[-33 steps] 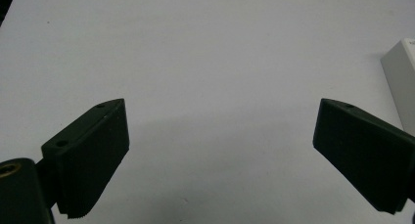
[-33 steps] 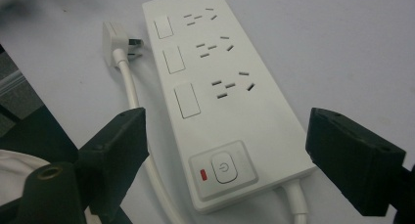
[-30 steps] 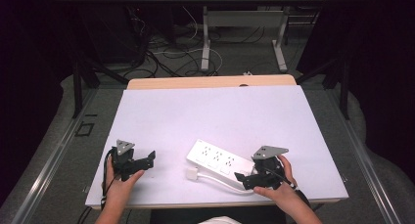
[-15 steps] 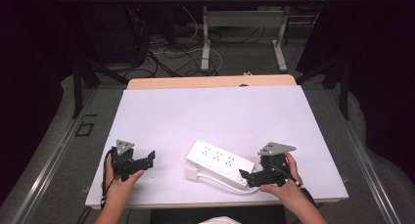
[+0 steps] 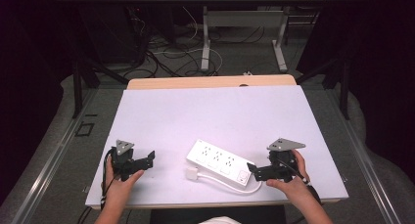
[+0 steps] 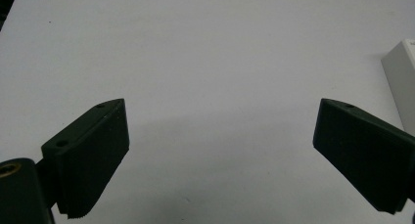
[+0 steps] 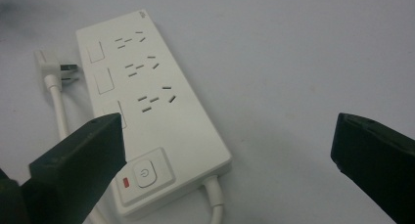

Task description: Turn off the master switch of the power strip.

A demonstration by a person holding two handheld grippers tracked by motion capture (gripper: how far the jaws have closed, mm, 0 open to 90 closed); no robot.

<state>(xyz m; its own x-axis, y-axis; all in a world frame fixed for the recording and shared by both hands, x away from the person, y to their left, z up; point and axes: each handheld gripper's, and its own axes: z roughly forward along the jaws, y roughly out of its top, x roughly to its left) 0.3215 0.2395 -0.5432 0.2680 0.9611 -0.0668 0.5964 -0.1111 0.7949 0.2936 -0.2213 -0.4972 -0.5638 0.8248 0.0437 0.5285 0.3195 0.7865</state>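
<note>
A white power strip (image 5: 218, 163) lies on the white table (image 5: 205, 116) near the front edge, its cable (image 5: 235, 185) looping back to a white plug (image 5: 191, 174) beside it. My right gripper (image 5: 252, 169) hovers just right of the strip's switch end; its jaws have just been opening and stand open, gripping nothing. In the right gripper view the strip (image 7: 147, 97), its power button (image 7: 143, 174) and the plug (image 7: 49, 65) lie ahead of the gripper (image 7: 227, 131). My left gripper (image 5: 150, 158) rests open at the front left, above bare table (image 6: 220, 111); the strip's corner (image 6: 403, 77) shows at the right.
A wooden table edge (image 5: 210, 81) abuts the far side of the white table. Beyond it stand desk legs (image 5: 205, 38) and floor cables (image 5: 166, 53). Broad free surface stretches behind the strip.
My right gripper has drawn back to the right, away from the strip's switch end, with its jaws wider. The left gripper and the strip have stayed put.
</note>
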